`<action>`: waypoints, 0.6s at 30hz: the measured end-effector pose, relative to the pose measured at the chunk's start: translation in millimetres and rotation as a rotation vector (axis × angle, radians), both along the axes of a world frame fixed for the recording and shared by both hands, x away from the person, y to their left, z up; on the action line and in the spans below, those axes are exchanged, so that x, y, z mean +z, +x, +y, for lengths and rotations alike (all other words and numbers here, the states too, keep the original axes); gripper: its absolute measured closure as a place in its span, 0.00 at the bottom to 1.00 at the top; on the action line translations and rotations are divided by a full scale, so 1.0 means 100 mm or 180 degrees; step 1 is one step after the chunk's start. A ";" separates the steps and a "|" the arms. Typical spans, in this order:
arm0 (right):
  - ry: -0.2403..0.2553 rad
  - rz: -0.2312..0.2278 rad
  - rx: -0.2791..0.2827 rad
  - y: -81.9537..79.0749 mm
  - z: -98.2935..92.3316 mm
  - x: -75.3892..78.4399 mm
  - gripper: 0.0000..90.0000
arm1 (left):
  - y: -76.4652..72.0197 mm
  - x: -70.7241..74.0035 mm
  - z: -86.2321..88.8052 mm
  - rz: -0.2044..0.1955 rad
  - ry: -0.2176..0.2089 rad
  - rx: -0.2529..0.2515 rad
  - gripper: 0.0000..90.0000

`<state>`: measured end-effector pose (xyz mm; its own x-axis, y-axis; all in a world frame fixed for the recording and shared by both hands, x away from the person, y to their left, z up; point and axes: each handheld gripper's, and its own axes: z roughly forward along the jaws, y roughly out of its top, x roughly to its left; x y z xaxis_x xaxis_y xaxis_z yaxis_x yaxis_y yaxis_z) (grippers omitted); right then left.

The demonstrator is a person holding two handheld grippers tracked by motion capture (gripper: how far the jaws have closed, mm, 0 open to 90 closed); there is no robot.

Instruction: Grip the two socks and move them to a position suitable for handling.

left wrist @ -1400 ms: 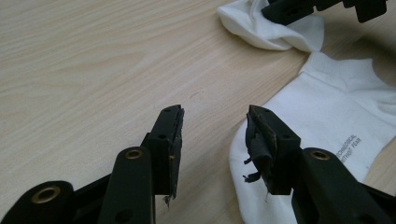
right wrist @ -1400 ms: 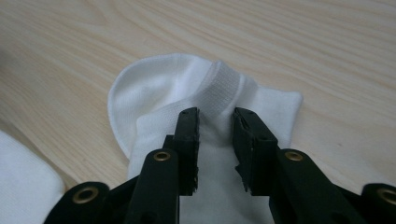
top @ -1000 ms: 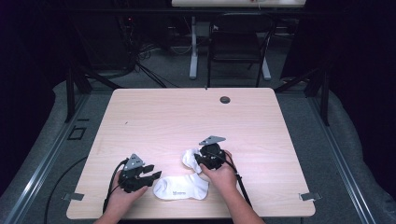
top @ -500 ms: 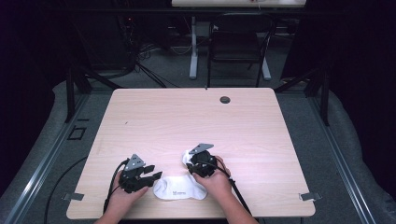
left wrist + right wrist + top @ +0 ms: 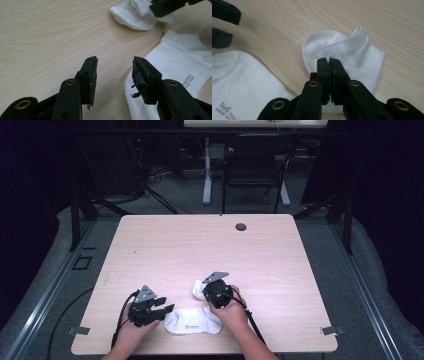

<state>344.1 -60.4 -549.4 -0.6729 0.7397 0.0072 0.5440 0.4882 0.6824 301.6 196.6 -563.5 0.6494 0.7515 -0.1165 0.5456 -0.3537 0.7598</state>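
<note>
Right gripper [image 5: 329,60] pinches the small sock's [image 5: 362,57] cuff, its jaws just closed.
Left gripper [image 5: 115,66] gapes empty beside the printed sock [image 5: 194,321], which lies lengthwise along the table's [image 5: 280,250] near edge; print illegible.

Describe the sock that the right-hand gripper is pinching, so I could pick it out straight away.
Look at the near edge of the wooden table, just ahead of the person's right hand. There the right gripper is shut on the small white sock, pinching its ribbed cuff. Unlike the larger white sock lying flat with grey printed lettering, this one is bunched and sits farther from the table edge.
</note>
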 end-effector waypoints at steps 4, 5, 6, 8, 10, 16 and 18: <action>0.0163 -0.0085 -0.0005 -0.02 0.01 0.13 0.97 | 0.00 0.00 0.00 0.0001 0.0004 0.0002 0.61; 0.0257 -0.0094 -0.0024 -0.02 0.01 0.15 0.97 | 0.00 0.00 0.00 0.0005 0.0004 0.0000 0.61; 0.0325 -0.0076 -0.0043 -0.02 0.00 0.18 0.97 | 0.00 0.00 0.00 0.0005 0.0004 0.0002 0.61; 0.0424 -0.0066 -0.0078 -0.03 -0.01 0.23 0.97 | 0.00 -0.01 0.00 0.0001 0.0004 0.0007 0.61; 0.0520 -0.0040 -0.0136 -0.03 -0.03 0.25 0.97 | 0.00 -0.01 0.00 0.0001 0.0003 0.0006 0.61; 0.0679 0.0045 -0.0267 -0.04 -0.17 0.29 0.97 | 0.01 -0.01 0.00 0.0005 0.0001 0.0014 0.61; 0.0703 0.0083 -0.0318 -0.05 -0.22 0.26 0.97 | 0.01 -0.01 0.00 0.0003 0.0006 0.0012 0.61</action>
